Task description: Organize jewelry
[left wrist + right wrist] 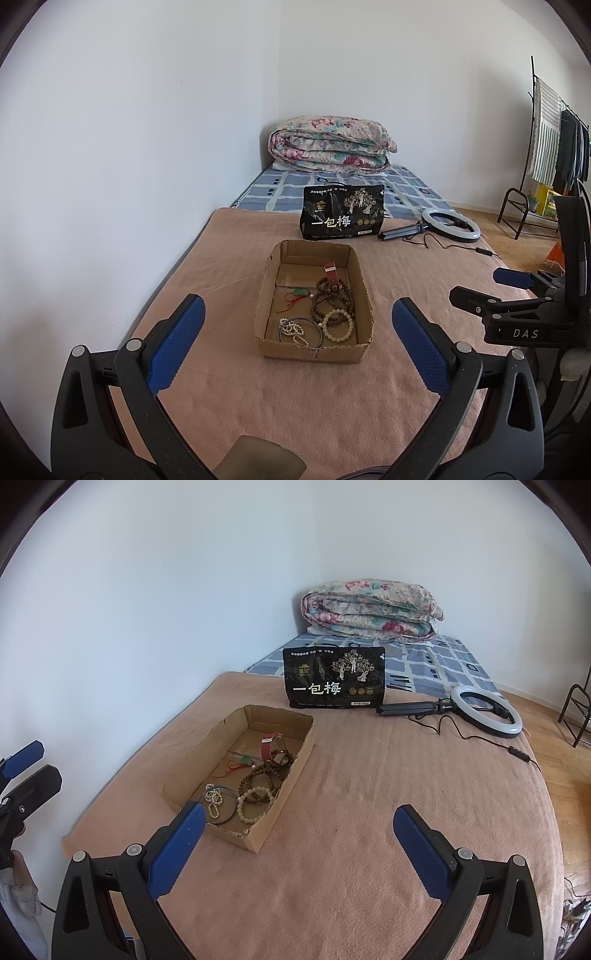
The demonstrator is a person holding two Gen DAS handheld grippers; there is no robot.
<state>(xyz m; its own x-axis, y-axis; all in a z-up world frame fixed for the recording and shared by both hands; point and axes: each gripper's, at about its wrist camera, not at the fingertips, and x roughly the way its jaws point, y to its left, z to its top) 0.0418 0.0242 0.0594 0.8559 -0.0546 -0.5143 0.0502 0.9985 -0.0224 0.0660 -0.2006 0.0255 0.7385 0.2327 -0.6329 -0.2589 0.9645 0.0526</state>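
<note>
- Left claw [299,345] spread wide, blue pads well apart, nothing between them, hovering low over the pink blanket [229,398] and aimed straight at the cardboard box [314,352].
- Right claw [299,847] just as wide, also empty, held above the blanket and angled so the box [258,840] sits off to its left, its left pad overlapping the box's near corner in this view.
- From the left camera, the right claw [480,284] shows at the right edge, level with the box and off to its side, fingers parted.
- Inside the box, all the jewelry: a red watch [331,275] towards the back, a brown bead string [332,299] coiled beside it, a pale bead bracelet [336,325] near the front, a thin metal bangle [301,330] with a small pearl strand [293,328] lying across it, and a green pendant on a red cord [299,294] on the left.
- Behind the box stands a black snack bag [343,212], a ring light [450,224] lying to its right.
- Folded floral quilt [330,146] at the far end of the bed.
</note>
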